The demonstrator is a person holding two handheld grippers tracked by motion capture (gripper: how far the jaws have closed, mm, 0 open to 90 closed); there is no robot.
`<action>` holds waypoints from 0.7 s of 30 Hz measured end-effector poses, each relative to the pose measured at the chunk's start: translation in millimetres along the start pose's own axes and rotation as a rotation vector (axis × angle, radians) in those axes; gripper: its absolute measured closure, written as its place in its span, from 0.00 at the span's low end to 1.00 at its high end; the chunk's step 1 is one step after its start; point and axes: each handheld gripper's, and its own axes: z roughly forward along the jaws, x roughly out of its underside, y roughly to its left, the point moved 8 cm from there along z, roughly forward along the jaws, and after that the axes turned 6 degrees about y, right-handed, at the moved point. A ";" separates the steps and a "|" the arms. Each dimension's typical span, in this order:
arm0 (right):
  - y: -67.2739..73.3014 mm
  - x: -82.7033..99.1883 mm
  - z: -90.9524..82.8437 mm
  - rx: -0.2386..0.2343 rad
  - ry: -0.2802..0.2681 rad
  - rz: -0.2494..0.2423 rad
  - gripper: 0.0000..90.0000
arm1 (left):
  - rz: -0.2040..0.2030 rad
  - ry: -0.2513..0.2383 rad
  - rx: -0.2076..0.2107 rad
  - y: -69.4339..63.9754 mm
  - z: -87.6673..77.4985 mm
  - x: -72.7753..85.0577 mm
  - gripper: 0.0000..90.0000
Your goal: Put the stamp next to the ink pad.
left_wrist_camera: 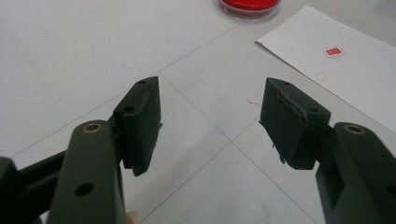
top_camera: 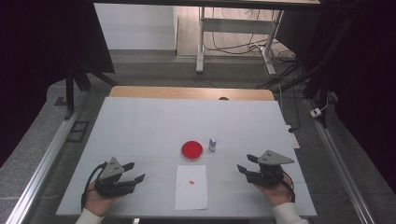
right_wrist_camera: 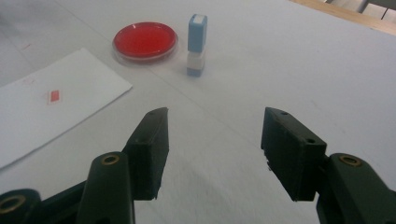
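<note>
A round red ink pad dish (top_camera: 192, 150) sits mid-table, with a small blue-and-white stamp (top_camera: 212, 144) standing upright just to its right. In front of them lies a white paper sheet (top_camera: 191, 191) bearing a small red stamp mark (top_camera: 191, 181). My left gripper (top_camera: 135, 171) rests low at the front left, open and empty, pointing toward the paper (left_wrist_camera: 345, 79) and the dish (left_wrist_camera: 247, 5). My right gripper (top_camera: 245, 163) is at the front right, open, nothing between its jaws. Ahead of it stand the stamp (right_wrist_camera: 196, 45) and the dish (right_wrist_camera: 145, 40), well beyond its fingertips.
A white cover (top_camera: 140, 126) spreads over the table, with a wooden edge (top_camera: 187, 92) showing at the back. Beyond it stand a metal desk frame (top_camera: 201, 42) and loose cables on the floor. Dark stands flank both sides.
</note>
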 end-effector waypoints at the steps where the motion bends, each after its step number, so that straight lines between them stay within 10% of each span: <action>1: -0.3 2.3 -3.3 -0.002 -0.005 0.000 0.46 | 0.001 -0.001 0.000 -0.1 0.1 -0.1 0.43; 21: -1.1 13.3 -12.3 -0.027 -0.011 -0.036 0.47 | 0.004 0.000 -0.005 0.0 0.2 0.0 0.43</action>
